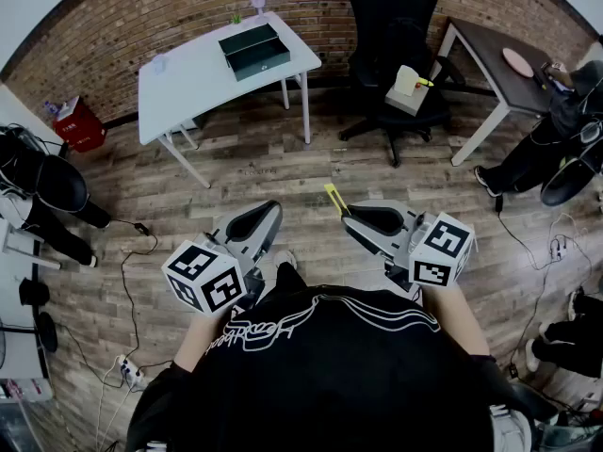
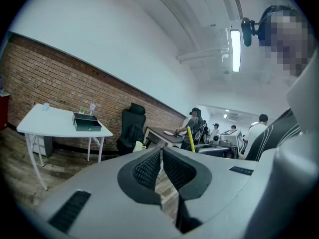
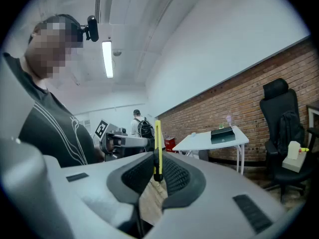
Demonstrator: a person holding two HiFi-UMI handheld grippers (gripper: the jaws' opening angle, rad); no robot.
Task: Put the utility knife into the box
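Nearest the head camera, a black shirt with white line print (image 1: 320, 365) is seen, and both tongs are held out in front of it over the wooden plank floor (image 1: 254, 158). The right tongs (image 1: 345, 212) are clenched on a slim yellow utility knife with a black part (image 3: 157, 148), which is gripped near its lower end and stands out beyond the tips. The left tongs (image 2: 161, 151) are closed with the tips together, and nothing is held between them. Well apart from the knife, a dark green open box (image 1: 254, 52) is set on a white four-legged desk (image 1: 188, 83) by the red brick wall (image 1: 141, 17). Beside that desk a black office chair (image 1: 391, 26) is placed, with a cream-coloured object (image 1: 407, 85) on its seat.
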